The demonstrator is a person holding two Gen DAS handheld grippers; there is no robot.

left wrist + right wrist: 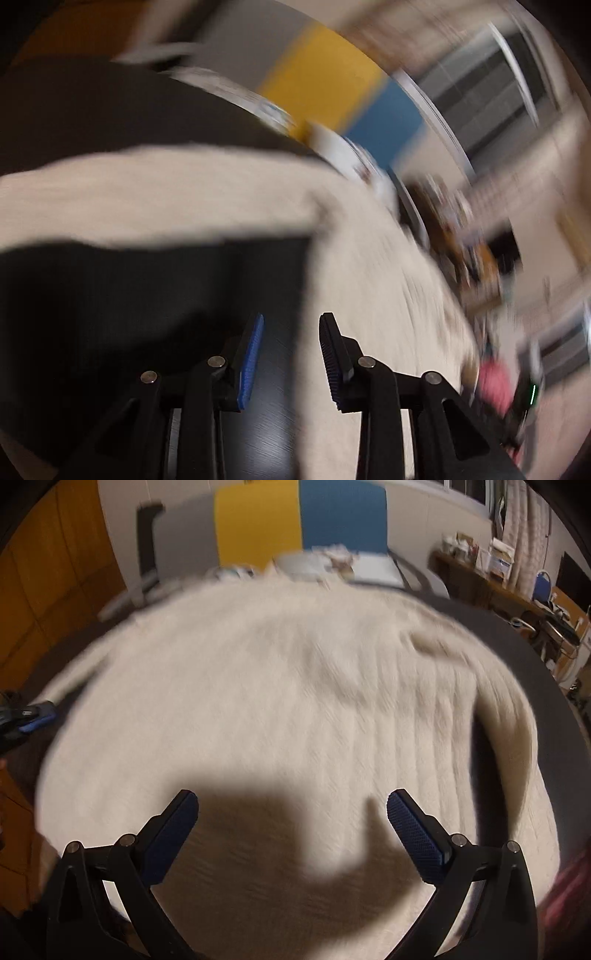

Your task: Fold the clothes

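A: The sweater [288, 709], cream and ribbed, lies spread over the dark table [576, 738], one sleeve [147, 199] stretched out left.

B: And the grippers?

A: The right gripper [291, 812] hangs wide open above the near hem, empty. The left gripper [291, 354] stands partly open over bare table just left of the body, nothing between its pads.

B: So between folds, likely. Next, a grip on that sleeve to carry it inward.

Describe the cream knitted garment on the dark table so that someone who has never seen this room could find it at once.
Start at the yellow and blue wall panels, then come down to the dark table in front of them. The cream ribbed knit sweater lies spread across most of it, below the open right gripper. It is the only large pale fabric there.
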